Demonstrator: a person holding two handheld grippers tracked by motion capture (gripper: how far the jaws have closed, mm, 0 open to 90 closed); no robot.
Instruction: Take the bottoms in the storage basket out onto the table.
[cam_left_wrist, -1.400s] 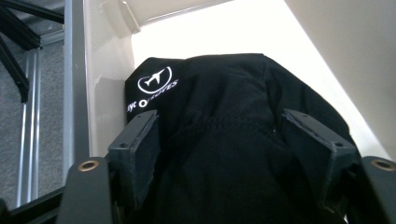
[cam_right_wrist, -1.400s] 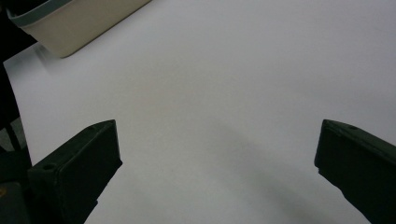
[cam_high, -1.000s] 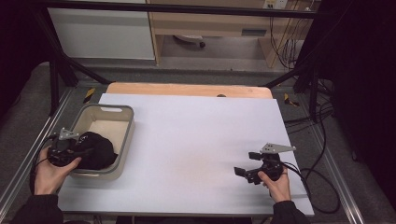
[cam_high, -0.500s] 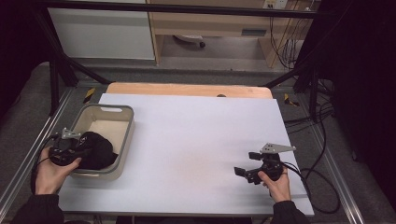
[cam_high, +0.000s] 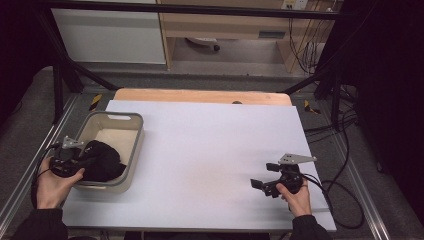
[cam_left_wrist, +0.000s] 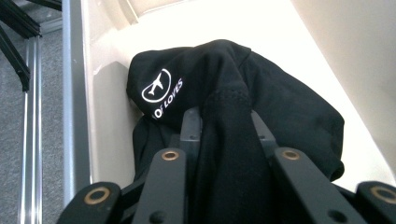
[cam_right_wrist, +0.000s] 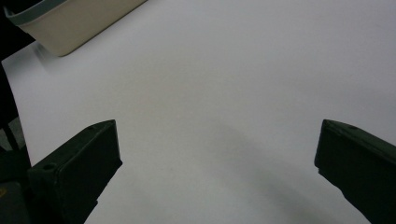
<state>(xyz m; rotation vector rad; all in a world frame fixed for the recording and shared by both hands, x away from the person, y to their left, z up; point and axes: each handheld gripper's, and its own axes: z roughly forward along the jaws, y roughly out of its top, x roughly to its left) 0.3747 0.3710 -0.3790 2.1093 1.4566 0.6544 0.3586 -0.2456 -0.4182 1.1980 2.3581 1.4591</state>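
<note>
One beige bin (cam_high: 131, 131) at the table's (cam_high: 210, 145) left holds one black garment (cam_high: 102, 161). The left gripper (cam_left_wrist: 227, 126), jaws just closing, pinches its fabric; the right gripper (cam_high: 264, 183) rests open, near right.

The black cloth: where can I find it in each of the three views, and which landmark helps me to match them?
High view: the black cloth lies in the near end of the tub, at the left.
Left gripper view: the cloth is in the centre, a fold pinched between the left gripper jaws.
Right gripper view: not in it.
Shared landmark: the tub, at the top left here.
</note>
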